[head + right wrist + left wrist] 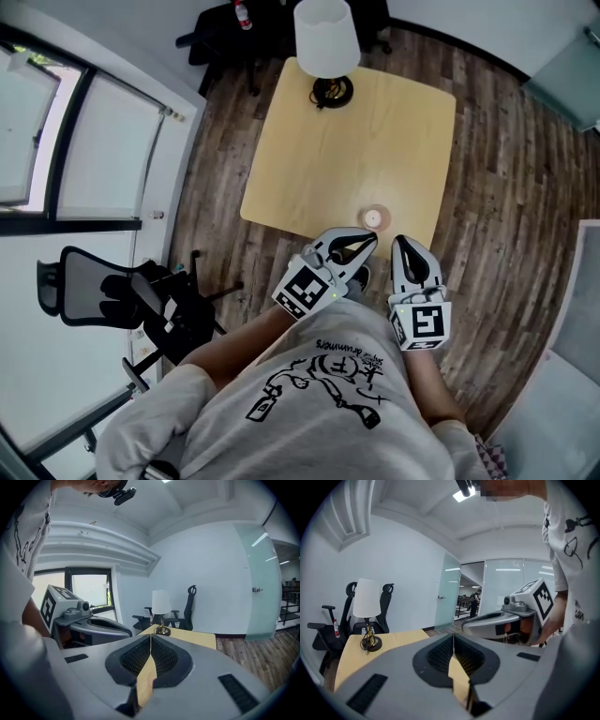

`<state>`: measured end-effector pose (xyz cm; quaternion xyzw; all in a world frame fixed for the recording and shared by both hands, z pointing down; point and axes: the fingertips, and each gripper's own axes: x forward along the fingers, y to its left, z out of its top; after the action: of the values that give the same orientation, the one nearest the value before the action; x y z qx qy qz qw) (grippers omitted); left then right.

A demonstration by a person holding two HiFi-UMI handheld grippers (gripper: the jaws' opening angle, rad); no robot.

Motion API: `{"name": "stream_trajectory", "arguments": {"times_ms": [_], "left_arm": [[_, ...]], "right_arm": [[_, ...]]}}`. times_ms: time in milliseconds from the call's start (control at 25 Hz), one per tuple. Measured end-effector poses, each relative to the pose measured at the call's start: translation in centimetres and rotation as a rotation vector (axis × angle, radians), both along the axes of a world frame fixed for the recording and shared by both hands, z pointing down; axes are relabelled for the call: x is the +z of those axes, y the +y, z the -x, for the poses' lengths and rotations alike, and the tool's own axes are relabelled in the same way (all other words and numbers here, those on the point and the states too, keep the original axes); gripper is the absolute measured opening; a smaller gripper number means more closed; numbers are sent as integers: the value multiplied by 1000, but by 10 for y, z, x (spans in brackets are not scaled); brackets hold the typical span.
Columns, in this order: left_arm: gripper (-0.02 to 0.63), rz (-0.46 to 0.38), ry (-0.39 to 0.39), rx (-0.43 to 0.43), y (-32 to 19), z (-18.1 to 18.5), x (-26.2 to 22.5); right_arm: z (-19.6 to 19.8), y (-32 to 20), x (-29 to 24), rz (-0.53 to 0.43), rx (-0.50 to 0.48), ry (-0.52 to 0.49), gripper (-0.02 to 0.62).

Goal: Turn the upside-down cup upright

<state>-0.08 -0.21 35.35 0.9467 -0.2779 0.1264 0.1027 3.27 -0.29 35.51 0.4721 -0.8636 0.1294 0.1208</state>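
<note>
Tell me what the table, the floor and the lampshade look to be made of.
Table: light wood or wood-look laminate, smooth and matt; the top is an even pale yellow-tan. Floor: wood or wood-look planks; mixed brown strips with visible seams. Lampshade: probably fabric or paper, white and matt; no shine, and any weave is too small to tell.

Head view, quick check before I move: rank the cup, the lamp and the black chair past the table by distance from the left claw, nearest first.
1. cup: at the near edge of the table, just ahead of the left claw.
2. lamp: at the table's far edge.
3. black chair: on the floor beyond the table's far left corner.
</note>
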Motion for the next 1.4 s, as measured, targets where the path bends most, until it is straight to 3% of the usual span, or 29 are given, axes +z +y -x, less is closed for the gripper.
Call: {"name": "stream_trajectory", "arguments": {"times_ms": [440, 760, 880, 1400], "left_arm": [[14, 32, -109, 70, -7, -13, 36], [20, 34, -256, 149, -8, -17, 77], [60, 36, -314, 188, -6, -21, 93], [60, 10, -559, 320, -4, -31, 156]], "right_arm": [[-21, -14, 44, 78, -4, 27, 25], [-25, -18, 75, 117, -12, 52, 25], [-27, -17, 86, 137, -4, 57, 25], [-33, -17, 131, 195, 36, 70, 25]]}}
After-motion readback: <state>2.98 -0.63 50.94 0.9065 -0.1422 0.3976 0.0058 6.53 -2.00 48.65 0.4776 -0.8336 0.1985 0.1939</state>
